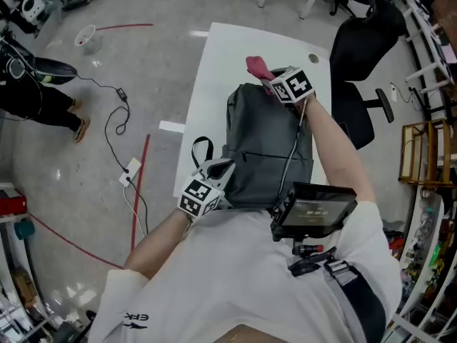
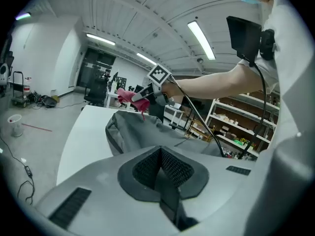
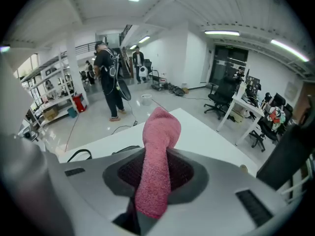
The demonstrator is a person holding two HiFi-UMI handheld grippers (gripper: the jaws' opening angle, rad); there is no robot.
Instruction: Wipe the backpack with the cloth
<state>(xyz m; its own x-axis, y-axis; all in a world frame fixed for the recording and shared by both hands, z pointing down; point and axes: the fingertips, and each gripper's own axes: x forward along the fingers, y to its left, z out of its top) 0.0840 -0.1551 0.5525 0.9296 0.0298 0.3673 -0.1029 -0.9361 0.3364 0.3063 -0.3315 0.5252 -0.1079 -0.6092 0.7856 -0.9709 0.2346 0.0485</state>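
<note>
Clamps soft pink cloth point(image 3: 156, 166) in right gripper point(image 1: 270, 83) jaws over far end of limp grey backpack point(image 1: 268, 148), flat on white bench point(image 1: 207, 84); shows left gripper point(image 1: 216, 170) jaws pressed together at near corner; probably light, slack, best pinned there

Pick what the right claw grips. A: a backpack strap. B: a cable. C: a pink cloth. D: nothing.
C: in the right gripper view, the pink cloth is pinched between the jaws of the right claw and sticks out past them.
</note>
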